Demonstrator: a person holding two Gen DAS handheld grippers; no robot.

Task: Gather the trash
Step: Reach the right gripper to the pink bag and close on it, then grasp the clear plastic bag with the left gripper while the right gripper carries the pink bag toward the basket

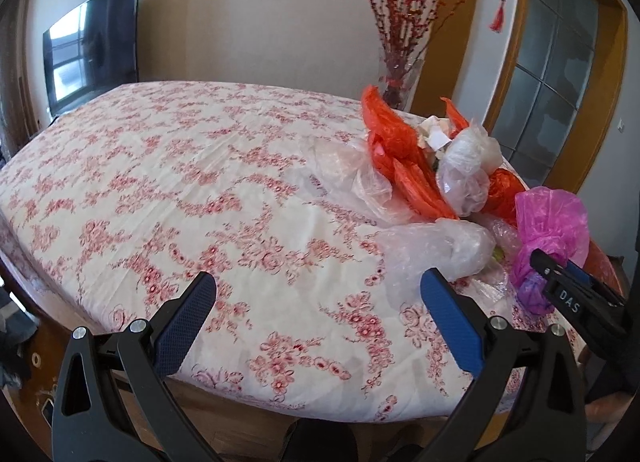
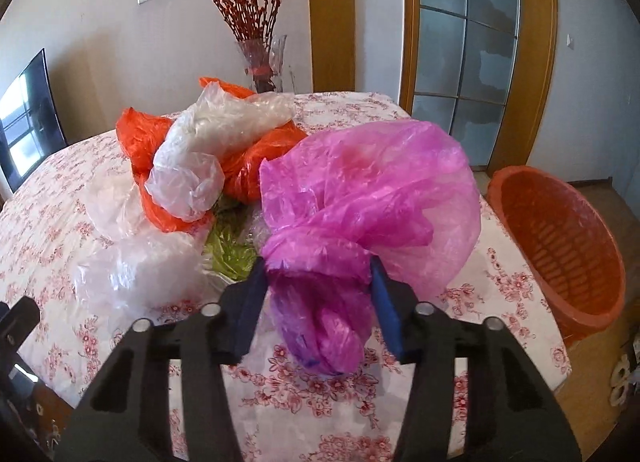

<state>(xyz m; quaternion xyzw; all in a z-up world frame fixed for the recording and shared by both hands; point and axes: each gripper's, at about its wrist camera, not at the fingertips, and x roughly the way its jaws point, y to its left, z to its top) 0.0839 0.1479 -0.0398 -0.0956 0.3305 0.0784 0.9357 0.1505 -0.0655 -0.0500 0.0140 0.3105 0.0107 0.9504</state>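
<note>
A pile of crumpled plastic bags lies on the floral tablecloth: orange bags, clear bags and a pink bag. My right gripper is shut on the knotted neck of the pink bag, just above the table near its right edge. In the left wrist view the right gripper shows at the right, gripping the pink bag. My left gripper is open and empty above the table's front, left of the nearest clear bag.
An orange plastic basket stands beside the table on the right. A vase of red branches stands behind the pile. A dark TV hangs on the far wall. A glass door is behind the basket.
</note>
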